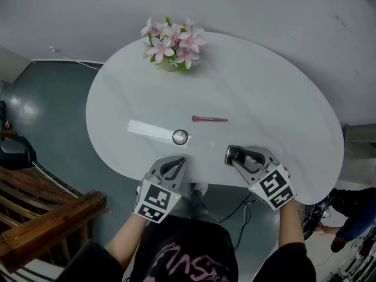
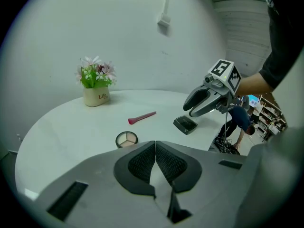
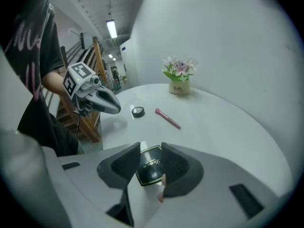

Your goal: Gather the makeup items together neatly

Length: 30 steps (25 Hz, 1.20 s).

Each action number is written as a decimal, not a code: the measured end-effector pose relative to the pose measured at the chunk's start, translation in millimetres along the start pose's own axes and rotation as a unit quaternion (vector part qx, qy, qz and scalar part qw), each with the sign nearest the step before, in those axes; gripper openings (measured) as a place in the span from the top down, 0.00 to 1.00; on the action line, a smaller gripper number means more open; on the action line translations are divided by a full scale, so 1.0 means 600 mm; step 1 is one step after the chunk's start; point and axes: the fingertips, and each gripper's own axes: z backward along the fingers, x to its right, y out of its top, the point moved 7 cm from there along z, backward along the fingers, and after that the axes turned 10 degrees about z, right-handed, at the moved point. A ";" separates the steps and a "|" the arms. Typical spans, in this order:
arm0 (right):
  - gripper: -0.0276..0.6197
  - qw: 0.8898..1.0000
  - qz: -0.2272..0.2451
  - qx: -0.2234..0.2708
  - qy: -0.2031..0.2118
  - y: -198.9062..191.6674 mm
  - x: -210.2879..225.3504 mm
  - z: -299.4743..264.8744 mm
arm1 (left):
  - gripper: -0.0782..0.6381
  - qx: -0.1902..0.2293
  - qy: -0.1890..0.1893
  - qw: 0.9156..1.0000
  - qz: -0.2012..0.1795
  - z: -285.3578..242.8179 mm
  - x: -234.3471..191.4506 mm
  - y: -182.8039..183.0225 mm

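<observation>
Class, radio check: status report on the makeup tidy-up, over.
Left tool shut, empty. Right tool open above black compact. Round palette, pink brush lie apart. Flower pot well aside.

A white tabletop [image 1: 264,98] is carrying pink, black and cream accents.
A pink makeup brush [image 1: 209,119] is lying mid-frame. Left of it, a round compact [image 2: 126,138] is showing beige pans in a dark rim. A black compact [image 3: 151,167] is bearing gold edging and lettering. At the top, pink-white flowers [image 1: 173,43] with green leaves are sitting in a cream pot [image 2: 96,97]. The grey left gripper [image 1: 176,162] and right gripper [image 2: 189,109] are wearing black-and-white marker cubes and dark ribbed fingers [image 2: 142,163].
</observation>
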 end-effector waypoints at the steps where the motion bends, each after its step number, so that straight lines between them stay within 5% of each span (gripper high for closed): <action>1: 0.68 1.000 -0.010 0.007 -0.011 0.001 0.002 0.002 | 0.87 0.000 0.000 1.000 -0.001 0.000 0.001 0.000; 3: 0.81 0.998 -0.024 0.018 -0.047 0.005 0.008 0.005 | 0.87 0.002 0.003 1.000 -0.003 -0.001 -0.001 0.003; 6: 0.86 0.994 -0.045 0.034 -0.095 0.014 0.010 0.004 | 0.87 0.007 0.008 1.000 -0.002 0.002 -0.005 0.007; 18: 0.86 0.964 -0.130 0.113 -0.201 0.054 0.013 0.008 | 0.87 0.055 0.049 0.997 0.016 0.018 -0.037 0.044; 30: 0.86 0.945 -0.149 0.165 -0.241 0.076 -0.005 0.030 | 0.87 0.087 0.074 0.993 0.018 0.039 -0.049 0.064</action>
